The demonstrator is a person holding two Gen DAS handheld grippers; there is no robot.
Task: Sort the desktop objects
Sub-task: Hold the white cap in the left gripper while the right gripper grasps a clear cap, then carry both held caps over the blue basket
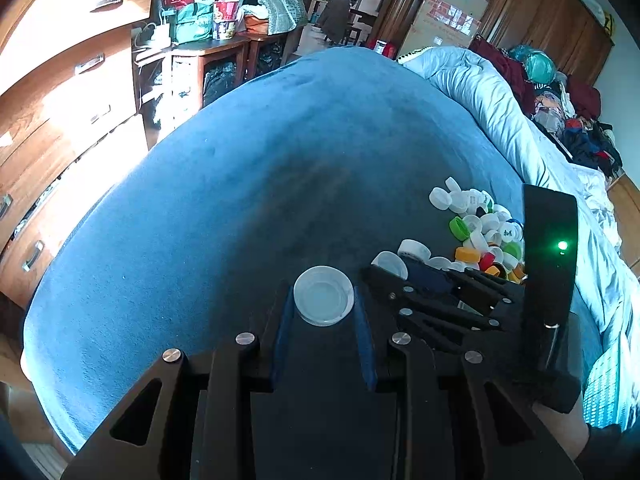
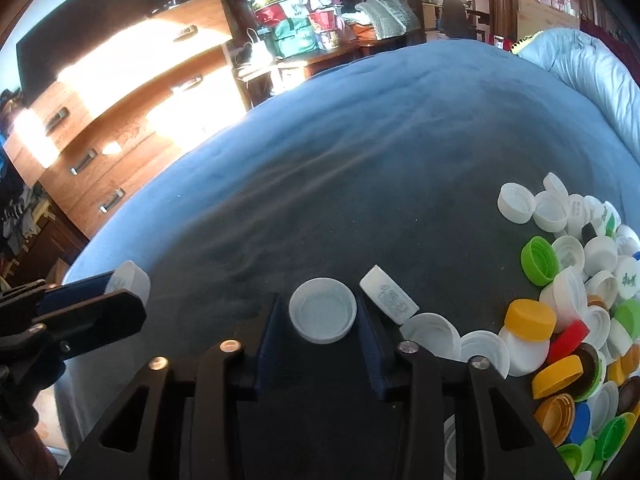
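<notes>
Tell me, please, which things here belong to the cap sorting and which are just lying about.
Job: left gripper with left-held cap; right gripper with right-held cap; cap pile.
Lying about: dresser; quilt; shopping bags.

Grippers: two, left gripper (image 1: 324,300) and right gripper (image 2: 322,310)
White caps between jaws: two, one white cap (image 1: 323,301) per gripper, second white cap (image 2: 322,309)
Heap of bottle caps (image 2: 580,304): one, caps too many to count
Chests of drawers: one chest of drawers (image 2: 120,112)

Plastic bottle caps (image 2: 560,300), matt blue cloth (image 2: 360,160)
</notes>
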